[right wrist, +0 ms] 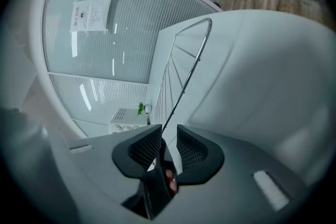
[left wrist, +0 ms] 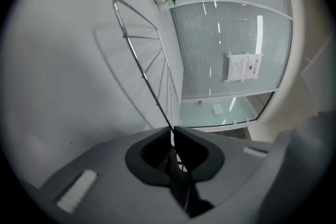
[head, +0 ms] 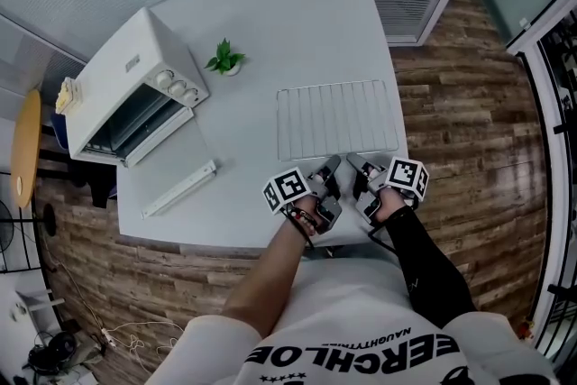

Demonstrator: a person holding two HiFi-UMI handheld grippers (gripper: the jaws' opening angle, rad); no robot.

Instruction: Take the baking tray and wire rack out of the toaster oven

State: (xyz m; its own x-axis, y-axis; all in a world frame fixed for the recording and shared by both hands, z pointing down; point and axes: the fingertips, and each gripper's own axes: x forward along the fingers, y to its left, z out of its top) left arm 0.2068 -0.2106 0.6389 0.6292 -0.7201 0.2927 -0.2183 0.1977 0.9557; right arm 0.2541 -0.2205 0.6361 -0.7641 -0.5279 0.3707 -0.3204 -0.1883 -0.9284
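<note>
One thin-wired silvery rack [head: 335,117] was seen at the near side of the table [head: 270,22], well apart from one oven [head: 126,95]. Its edge was clamped in the left gripper [left wrist: 172,129] and straddled by the open right gripper [right wrist: 169,128].

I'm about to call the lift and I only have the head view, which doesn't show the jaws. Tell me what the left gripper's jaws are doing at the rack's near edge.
Observer: The left gripper has its jaws closed on the near rim wire of the wire rack.
Operator: Now report the right one the same way.
Observer: The right gripper has its jaws apart. The rim wire runs through the gap between them, nearer the jaw at that view's left, and neither jaw clamps it.
</note>
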